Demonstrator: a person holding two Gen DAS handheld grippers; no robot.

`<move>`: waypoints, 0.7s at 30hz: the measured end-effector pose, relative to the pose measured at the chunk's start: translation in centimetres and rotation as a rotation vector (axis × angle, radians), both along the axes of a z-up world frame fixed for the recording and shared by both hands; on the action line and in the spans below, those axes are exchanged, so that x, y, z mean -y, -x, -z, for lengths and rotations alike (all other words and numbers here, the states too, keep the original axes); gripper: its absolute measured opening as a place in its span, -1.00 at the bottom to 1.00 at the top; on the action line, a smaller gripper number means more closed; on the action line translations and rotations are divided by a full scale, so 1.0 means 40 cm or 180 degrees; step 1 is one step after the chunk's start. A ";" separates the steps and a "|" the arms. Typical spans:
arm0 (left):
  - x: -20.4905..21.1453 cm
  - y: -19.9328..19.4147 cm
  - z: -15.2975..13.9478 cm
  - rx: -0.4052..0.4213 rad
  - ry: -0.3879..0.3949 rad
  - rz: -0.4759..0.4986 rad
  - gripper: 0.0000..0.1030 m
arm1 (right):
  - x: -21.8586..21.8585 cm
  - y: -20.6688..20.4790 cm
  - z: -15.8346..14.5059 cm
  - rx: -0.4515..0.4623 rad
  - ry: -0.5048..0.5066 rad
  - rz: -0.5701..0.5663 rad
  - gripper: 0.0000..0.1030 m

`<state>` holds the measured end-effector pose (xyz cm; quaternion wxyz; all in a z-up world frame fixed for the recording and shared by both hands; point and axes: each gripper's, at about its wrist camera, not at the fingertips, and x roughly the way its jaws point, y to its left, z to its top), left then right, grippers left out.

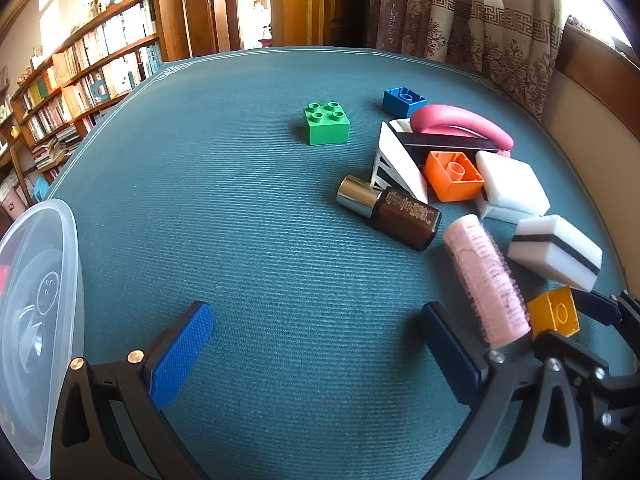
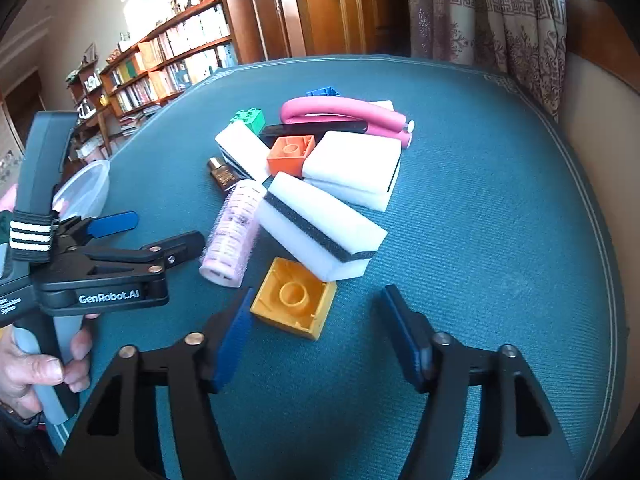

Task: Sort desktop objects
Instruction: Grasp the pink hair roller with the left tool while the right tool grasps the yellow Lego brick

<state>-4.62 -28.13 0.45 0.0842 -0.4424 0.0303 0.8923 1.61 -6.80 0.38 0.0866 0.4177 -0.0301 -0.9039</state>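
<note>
1. The yellow brick [image 2: 294,304] lies studs-down, hollow side up, on the teal table mat [image 2: 480,200] at the near edge of the clutter — the step in hand looks like picking it up.
2. The right gripper [image 2: 320,332] has its jaws wide and empty; its left pad sits just beside the brick's near corner. I would centre the pads on two opposite flat walls before closing.
3. A white sponge [image 2: 320,228] leans over the brick's far edge, so pull back before lifting.
4. The left gripper [image 1: 316,344] is spread wide, holding nothing, near the pink roller [image 1: 486,280] — a clear tub [image 1: 36,320] waits at far left.
</note>
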 end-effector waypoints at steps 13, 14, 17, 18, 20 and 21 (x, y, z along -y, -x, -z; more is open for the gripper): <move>0.005 -0.016 -0.007 -0.0026 -0.0118 0.0114 1.00 | -0.054 -0.008 -0.001 -0.0035 0.0223 0.0145 -0.27; 0.003 -0.017 -0.009 -0.0020 -0.0132 0.0123 1.00 | -0.053 -0.010 -0.001 -0.0036 0.0228 0.0147 -0.27; 0.001 -0.024 -0.014 -0.0023 -0.0211 0.0153 1.00 | -0.062 -0.012 0.000 -0.0040 0.0259 0.0183 -0.27; 0.000 -0.025 -0.017 -0.0026 -0.0239 0.0160 1.00 | -0.067 -0.014 -0.001 -0.0042 0.0270 0.0204 -0.27; -0.005 -0.027 -0.022 -0.0023 -0.0316 0.0180 1.00 | -0.073 -0.017 -0.003 -0.0046 0.0282 0.0238 -0.27; -0.012 -0.026 -0.023 -0.0016 -0.0335 0.0196 1.00 | -0.077 -0.019 -0.003 -0.0050 0.0277 0.0255 -0.27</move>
